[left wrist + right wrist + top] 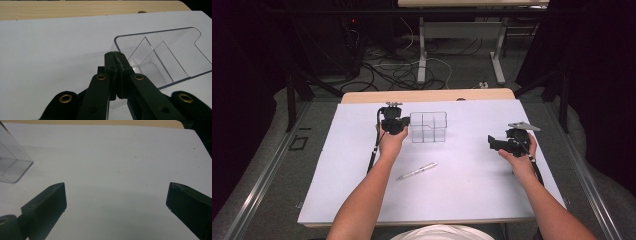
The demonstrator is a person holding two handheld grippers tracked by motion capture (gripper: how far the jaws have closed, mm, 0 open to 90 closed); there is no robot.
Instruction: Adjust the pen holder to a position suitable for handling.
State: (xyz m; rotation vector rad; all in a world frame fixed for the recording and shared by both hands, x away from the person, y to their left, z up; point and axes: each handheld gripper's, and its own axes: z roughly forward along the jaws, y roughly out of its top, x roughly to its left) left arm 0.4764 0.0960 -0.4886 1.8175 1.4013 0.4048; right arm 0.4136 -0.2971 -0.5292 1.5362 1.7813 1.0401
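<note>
The left gripper is seen with its jaws pressed together on the near left wall of the clear box. The wall's rim is caught between the pads at the tips, and the box's divided compartments lie just beyond and to the right of those jaws. In the high view the same gripper is held at the left wall of the box. The right gripper is held with its jaws spread wide and nothing between them (bare white sheet is seen in the gap). The box corner lies well off to the left of its left jaw. A pen lies on the sheet, nearer the person than both pairs of jaws.
</note>
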